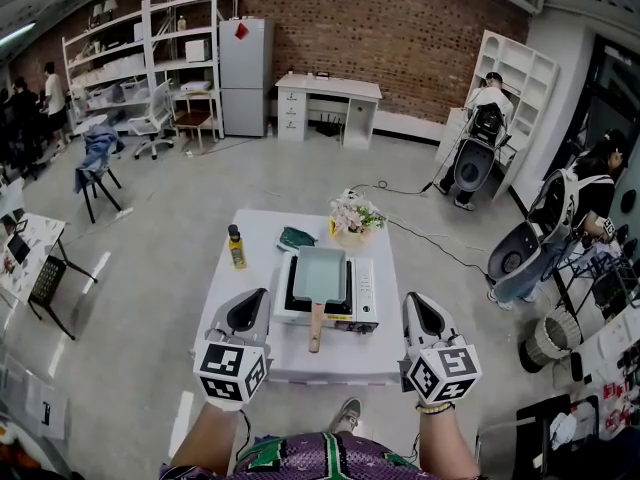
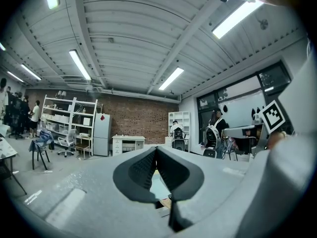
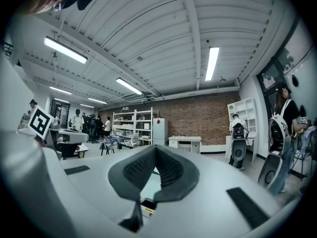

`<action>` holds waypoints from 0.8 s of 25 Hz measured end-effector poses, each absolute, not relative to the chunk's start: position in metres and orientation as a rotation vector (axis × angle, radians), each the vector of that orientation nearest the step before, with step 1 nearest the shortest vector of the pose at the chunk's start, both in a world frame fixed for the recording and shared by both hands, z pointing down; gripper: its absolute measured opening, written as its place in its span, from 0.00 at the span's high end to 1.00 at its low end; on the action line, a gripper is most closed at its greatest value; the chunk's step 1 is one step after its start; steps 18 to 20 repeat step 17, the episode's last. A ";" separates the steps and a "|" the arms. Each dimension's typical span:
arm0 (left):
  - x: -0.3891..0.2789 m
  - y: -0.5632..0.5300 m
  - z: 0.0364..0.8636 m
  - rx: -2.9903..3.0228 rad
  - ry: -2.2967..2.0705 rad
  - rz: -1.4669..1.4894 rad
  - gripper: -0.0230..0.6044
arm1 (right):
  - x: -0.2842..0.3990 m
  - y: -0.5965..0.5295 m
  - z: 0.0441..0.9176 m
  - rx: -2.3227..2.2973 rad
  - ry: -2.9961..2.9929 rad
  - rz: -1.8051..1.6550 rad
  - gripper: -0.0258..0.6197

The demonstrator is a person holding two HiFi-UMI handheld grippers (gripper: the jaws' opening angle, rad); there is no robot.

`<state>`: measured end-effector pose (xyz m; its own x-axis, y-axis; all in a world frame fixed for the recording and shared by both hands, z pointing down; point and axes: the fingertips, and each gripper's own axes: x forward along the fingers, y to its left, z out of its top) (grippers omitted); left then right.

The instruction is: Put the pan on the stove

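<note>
The 2 grippers hover over the white table's (image 1: 335, 356) near edge, the left gripper (image 1: 262, 296) and the right gripper (image 1: 409, 299) each clenched with jaw tips meeting and nothing between them, both clear of the pan. On the table stand 1 portable gas stove (image 1: 364, 290), 1 rectangular pale-green pan (image 1: 320, 273) resting on its burner with the wooden handle (image 1: 316, 329) pointing toward the person, 1 pot of flowers (image 1: 353, 218), 1 dark green thing (image 1: 296, 238) and 1 yellow bottle (image 1: 236, 248). The table stands on a grey floor (image 1: 170, 238); behind are a brick wall (image 1: 400, 28), white shelving (image 1: 150, 53), 1 fridge (image 1: 245, 76) and 1 white desk (image 1: 328, 103).
</note>
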<state>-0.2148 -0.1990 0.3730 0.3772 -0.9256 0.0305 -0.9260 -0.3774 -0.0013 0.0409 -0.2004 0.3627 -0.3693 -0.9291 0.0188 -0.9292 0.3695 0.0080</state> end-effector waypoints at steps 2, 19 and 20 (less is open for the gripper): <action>-0.214 -0.198 0.374 2.594 -1.737 0.044 0.93 | 0.041 -0.200 0.364 1.753 -2.580 0.011 0.96; -0.208 -0.201 0.381 2.598 -1.742 0.066 0.93 | 0.047 -0.200 0.368 1.763 -2.565 0.023 0.96; -0.208 -0.201 0.381 2.598 -1.742 0.066 0.93 | 0.047 -0.200 0.368 1.763 -2.565 0.023 0.96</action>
